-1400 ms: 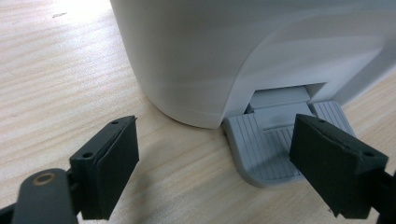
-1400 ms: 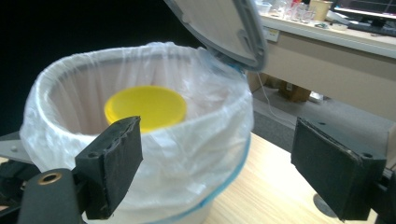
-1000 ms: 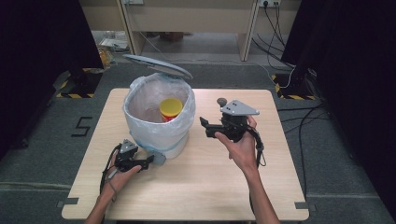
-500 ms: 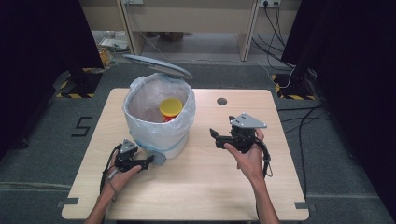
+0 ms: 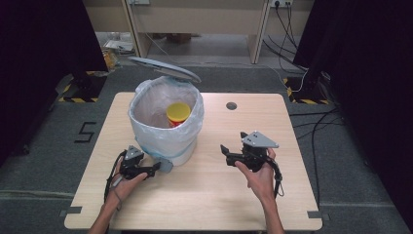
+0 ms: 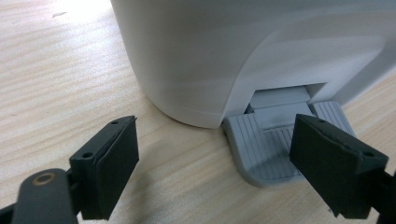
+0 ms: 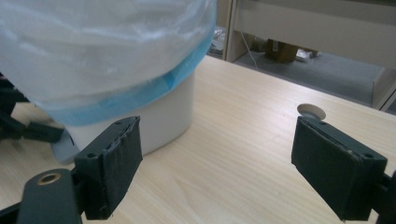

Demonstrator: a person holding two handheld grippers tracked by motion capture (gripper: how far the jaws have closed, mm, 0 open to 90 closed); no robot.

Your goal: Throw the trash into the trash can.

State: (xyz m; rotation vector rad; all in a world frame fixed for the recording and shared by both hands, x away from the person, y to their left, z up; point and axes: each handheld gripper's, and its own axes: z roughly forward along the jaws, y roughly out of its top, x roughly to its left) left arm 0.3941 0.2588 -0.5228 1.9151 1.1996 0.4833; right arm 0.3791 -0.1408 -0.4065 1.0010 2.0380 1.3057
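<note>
A white pedal bin (image 5: 165,141) lined with a clear bag (image 5: 146,109) stands on the table's left half, its grey lid (image 5: 165,69) raised. Inside sits a yellow-capped container (image 5: 178,111). My left gripper (image 5: 155,169) lies low at the bin's foot, open, one jaw resting over the grey ribbed pedal (image 6: 268,149) of the bin (image 6: 210,56); in its own view the left gripper (image 6: 215,135) holds nothing. My right gripper (image 5: 226,156) hovers right of the bin, open and empty. Its own view puts the right gripper (image 7: 217,128) facing the bagged bin (image 7: 107,56).
The wooden table (image 5: 209,200) has a round cable hole (image 5: 231,106) near its far edge, also seen as the hole (image 7: 311,111) in the right gripper view. Cables trail on the floor at the right. A cabinet stands beyond the table.
My right gripper has come back from near the bin's top toward the front of the table and lower. The left gripper has stayed on the pedal, and the lid has stayed up.
</note>
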